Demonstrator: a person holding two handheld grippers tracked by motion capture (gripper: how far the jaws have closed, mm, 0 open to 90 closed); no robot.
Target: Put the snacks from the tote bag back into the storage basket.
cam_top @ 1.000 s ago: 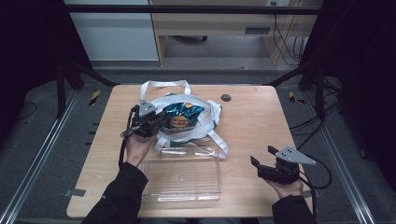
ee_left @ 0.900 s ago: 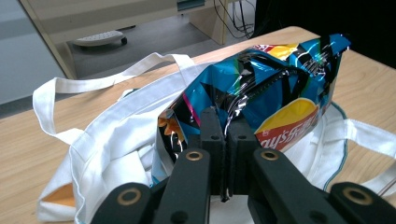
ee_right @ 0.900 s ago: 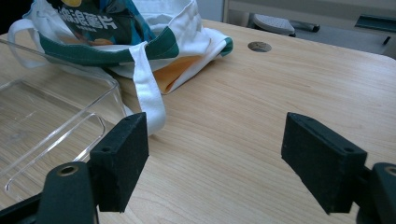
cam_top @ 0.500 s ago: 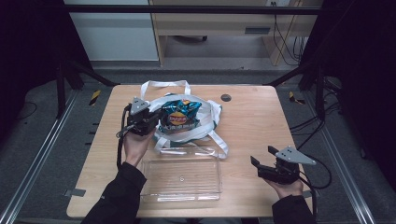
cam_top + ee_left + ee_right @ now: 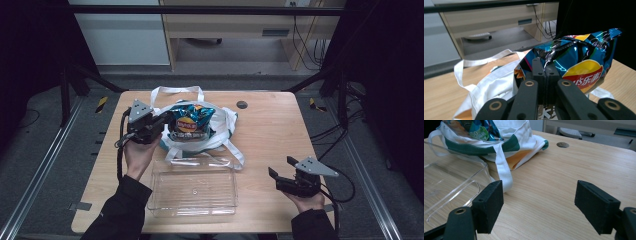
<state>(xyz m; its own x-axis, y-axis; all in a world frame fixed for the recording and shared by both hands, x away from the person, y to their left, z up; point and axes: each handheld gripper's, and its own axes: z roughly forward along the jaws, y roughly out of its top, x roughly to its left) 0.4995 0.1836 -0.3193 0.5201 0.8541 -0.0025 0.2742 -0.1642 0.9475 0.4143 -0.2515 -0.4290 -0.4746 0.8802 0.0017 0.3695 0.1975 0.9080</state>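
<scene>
Chip bag gripped and raised slightly from tote.
High view: left claw has drawn back toward counter's left edge with chip bag over white tote. Left gripper view: jaws closed on bag. Right gripper view: right claw gapes wide, empty.

Glossy foil chip bag; cloth tote; wood table.

One wooden tabletop carries one white tote bag with green trim, one blue crisp packet, and one clear plastic tray. One round hole marks the tabletop's far side. Two claws are present: one left claw and one right claw. Two hands hold them, one hand each.
</scene>
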